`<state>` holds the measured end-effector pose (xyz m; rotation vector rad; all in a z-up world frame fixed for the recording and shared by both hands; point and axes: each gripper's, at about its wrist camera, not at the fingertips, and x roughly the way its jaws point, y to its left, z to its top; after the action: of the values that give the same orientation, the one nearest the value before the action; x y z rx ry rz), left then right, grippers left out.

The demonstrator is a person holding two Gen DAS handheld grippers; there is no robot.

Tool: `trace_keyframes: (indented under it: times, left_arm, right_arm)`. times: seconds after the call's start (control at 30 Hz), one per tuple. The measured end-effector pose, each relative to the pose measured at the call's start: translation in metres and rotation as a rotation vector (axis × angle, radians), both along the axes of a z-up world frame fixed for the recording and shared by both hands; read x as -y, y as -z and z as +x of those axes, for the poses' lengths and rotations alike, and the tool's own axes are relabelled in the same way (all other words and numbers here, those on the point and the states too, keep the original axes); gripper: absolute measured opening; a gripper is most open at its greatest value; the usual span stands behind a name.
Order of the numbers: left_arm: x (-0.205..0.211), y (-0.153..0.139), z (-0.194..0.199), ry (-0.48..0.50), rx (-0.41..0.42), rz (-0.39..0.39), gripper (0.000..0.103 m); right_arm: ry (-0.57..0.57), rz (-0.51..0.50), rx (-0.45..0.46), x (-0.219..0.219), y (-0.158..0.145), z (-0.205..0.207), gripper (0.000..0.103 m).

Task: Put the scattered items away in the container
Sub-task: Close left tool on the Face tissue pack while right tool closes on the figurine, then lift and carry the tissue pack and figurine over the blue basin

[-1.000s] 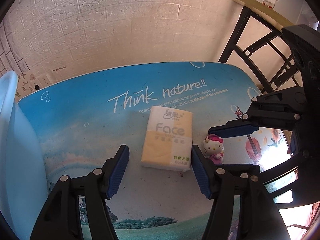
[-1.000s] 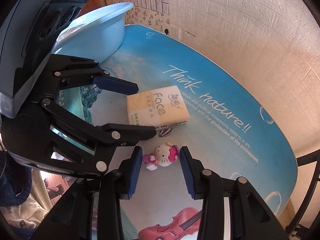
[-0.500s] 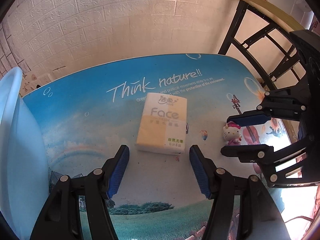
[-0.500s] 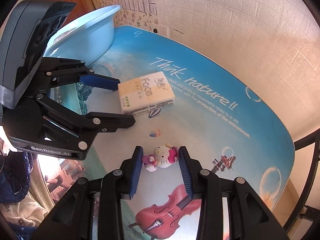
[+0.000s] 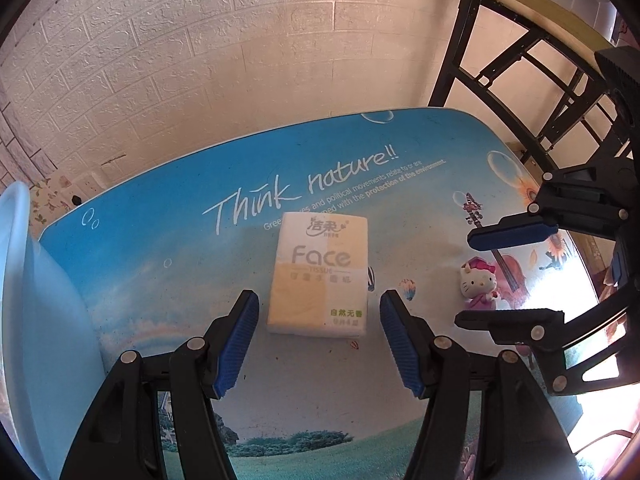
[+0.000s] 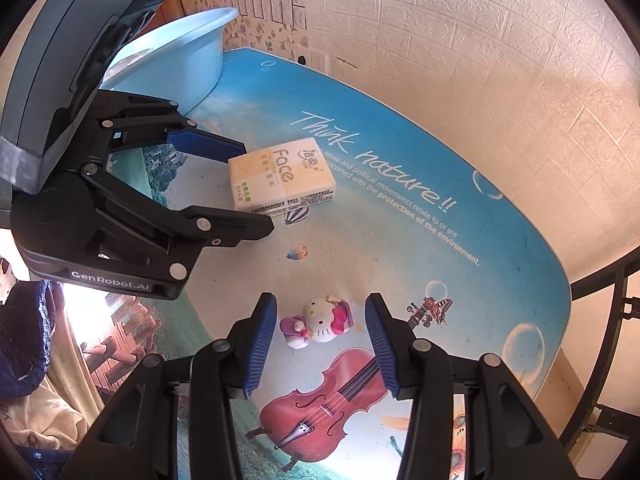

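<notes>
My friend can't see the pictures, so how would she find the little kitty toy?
Find the blue table printed "Think nature!!". Near its front edge, just above the printed red violin, a small kitty figure lies between the right gripper's open jaws. Unlike the boxy tissue pack nearby, it's tiny, white-faced, with a pink bow.

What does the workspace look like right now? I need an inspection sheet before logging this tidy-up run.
Surface: table with a blue printed nature cover, bare around the items.
Job's things: tissue pack lying flat mid-table; cat toy lying apart from it; blue basin at the table's end, inside not visible.
Clutter: nothing seen.
Grippers: left gripper open, in line with the pack; right gripper has just been opening, the toy between its pads, untouched.
Cables: nothing seen.
Surroundings: brick-pattern wall; black-framed shelf; cloth beside the table.
</notes>
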<state>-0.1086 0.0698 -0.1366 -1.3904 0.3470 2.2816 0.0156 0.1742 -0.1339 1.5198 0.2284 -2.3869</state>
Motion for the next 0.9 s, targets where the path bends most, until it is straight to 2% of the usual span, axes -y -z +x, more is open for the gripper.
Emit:
trace_keyframes:
  times: [0.27, 0.33, 0.37, 0.47, 0.53, 0.77, 0.9]
  left_arm:
    - [-0.003, 0.004, -0.012, 0.01, -0.016, 0.007, 0.058]
    - [-0.003, 0.003, -0.012, 0.018, -0.025, 0.016, 0.046]
    - [-0.003, 0.003, -0.011, 0.025, -0.028, 0.02, 0.045]
    - [-0.002, 0.004, -0.008, 0.032, -0.046, 0.025, 0.044]
    - [-0.002, 0.004, -0.007, 0.044, -0.059, 0.026, 0.044]
    - [0.0, 0.002, -0.003, 0.03, -0.054, 0.024, 0.044]
    - [0.003, -0.013, 0.004, 0.021, -0.091, 0.028, 0.044]
  right_arm:
    - [-0.034, -0.004, -0.013, 0.005, 0.004, -0.004, 0.047]
    - [-0.04, -0.003, -0.009, 0.007, 0.005, -0.005, 0.047]
    - [-0.043, -0.003, -0.006, 0.007, 0.006, -0.005, 0.047]
    - [-0.054, -0.006, 0.002, 0.01, 0.009, -0.006, 0.046]
    - [-0.054, -0.009, -0.003, 0.011, 0.008, -0.005, 0.038]
    - [-0.038, -0.022, 0.003, 0.013, 0.006, -0.005, 0.037]
    - [-0.013, -0.04, -0.022, 0.013, -0.004, -0.001, 0.037]
